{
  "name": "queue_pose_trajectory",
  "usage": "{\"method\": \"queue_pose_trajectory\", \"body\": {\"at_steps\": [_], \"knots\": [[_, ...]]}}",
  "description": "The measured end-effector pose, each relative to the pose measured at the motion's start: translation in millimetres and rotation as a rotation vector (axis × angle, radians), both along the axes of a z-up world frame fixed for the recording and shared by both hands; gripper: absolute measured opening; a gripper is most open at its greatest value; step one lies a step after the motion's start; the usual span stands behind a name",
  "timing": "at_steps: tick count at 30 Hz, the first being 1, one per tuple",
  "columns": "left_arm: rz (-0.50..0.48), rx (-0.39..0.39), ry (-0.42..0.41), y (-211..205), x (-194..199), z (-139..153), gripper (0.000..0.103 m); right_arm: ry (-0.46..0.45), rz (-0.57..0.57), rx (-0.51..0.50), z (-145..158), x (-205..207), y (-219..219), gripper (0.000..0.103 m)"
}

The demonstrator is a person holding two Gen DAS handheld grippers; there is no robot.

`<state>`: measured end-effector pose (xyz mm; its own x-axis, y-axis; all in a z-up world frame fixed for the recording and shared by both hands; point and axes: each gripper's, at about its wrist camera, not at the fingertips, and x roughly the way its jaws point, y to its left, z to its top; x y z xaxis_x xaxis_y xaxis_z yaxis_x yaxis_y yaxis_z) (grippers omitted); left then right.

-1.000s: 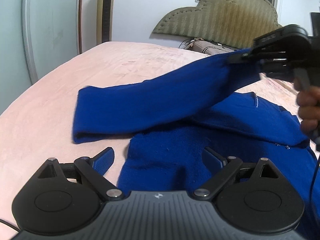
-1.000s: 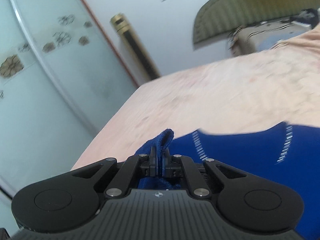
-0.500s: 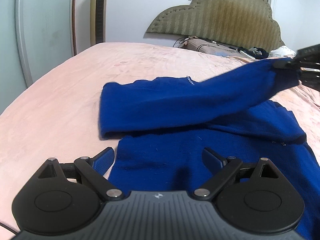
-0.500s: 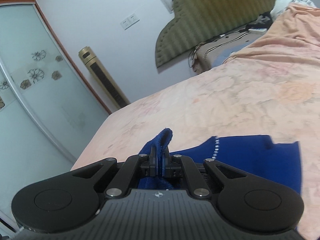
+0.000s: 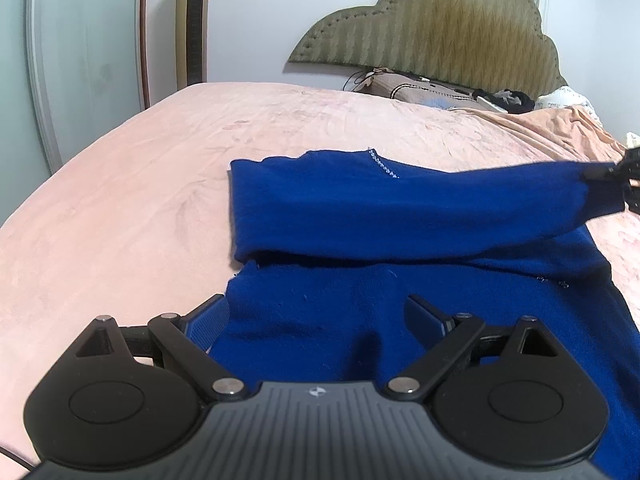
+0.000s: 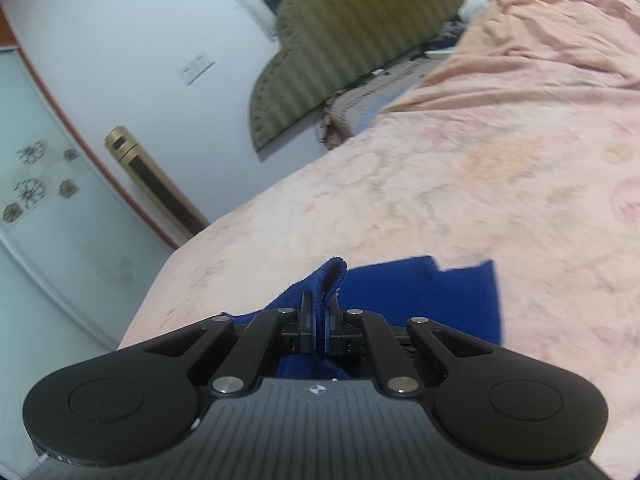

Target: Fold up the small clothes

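The blue sweater (image 5: 360,320) is lying on the pink bedspread (image 5: 120,200), bare bedding extending left and far. The left gripper (image 5: 316,316) is hovering wide open over its near hem. The right gripper (image 6: 320,320) is pinching the sleeve cuff (image 6: 330,276) at right.

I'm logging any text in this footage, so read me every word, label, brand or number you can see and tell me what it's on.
No readable words or numbers in either view.
Left gripper: a small white emblem on its body, a symbol, no letters.
Right gripper: the same small emblem, no letters.
Blue garment: a line of white stitching, not text.
White cloth by the headboard: dark marks, too small to read.
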<state>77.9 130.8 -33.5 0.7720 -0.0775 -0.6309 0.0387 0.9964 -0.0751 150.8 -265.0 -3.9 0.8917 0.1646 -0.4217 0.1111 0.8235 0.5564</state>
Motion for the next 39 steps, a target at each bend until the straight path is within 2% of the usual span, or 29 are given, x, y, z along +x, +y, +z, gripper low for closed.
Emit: {"method": "queue_pose_trajectory", "body": {"at_steps": [11,13,15,16,20,22,23,24,26,28,31,36,39], "knots": [[-0.019,0.015,0.002,-6,0,1,0.095,0.087,-0.061,0.008,-32,-1,-19,0.009],[-0.017,0.015,0.005,-5,-1,1,0.095,0.123,-0.055,0.013,-40,3,-21,0.018],[-0.015,0.016,0.006,-4,-2,1,0.095,0.160,-0.080,-0.012,-46,4,-20,0.034],[-0.015,0.019,0.005,-3,-4,1,0.095,0.163,-0.097,-0.033,-47,2,-19,0.039],[-0.009,0.027,0.011,1,-8,-1,0.095,0.137,-0.150,-0.207,-38,-13,-5,0.044],[-0.002,0.022,0.015,3,-9,-2,0.095,0.122,-0.130,-0.279,-35,-19,5,0.058],[0.003,0.021,0.018,4,-9,-2,0.095,0.129,-0.103,-0.307,-35,-18,8,0.062],[0.006,0.018,0.021,5,-9,-2,0.095,0.153,-0.072,-0.314,-39,-15,10,0.064],[0.008,0.013,0.021,7,-12,-1,0.095,0.210,-0.070,-0.252,-47,-12,6,0.064],[0.012,0.011,0.015,10,-17,1,0.095,0.182,-0.075,-0.209,-43,-24,10,0.064],[0.026,0.014,0.011,17,-23,3,0.095,0.110,0.036,-0.267,-25,-46,46,0.064],[0.050,-0.025,0.021,32,-33,7,0.095,0.039,0.321,-0.300,-12,-78,111,0.064],[0.044,-0.067,0.041,43,-46,8,0.095,0.045,0.389,-0.307,-12,-88,134,0.064]]}}
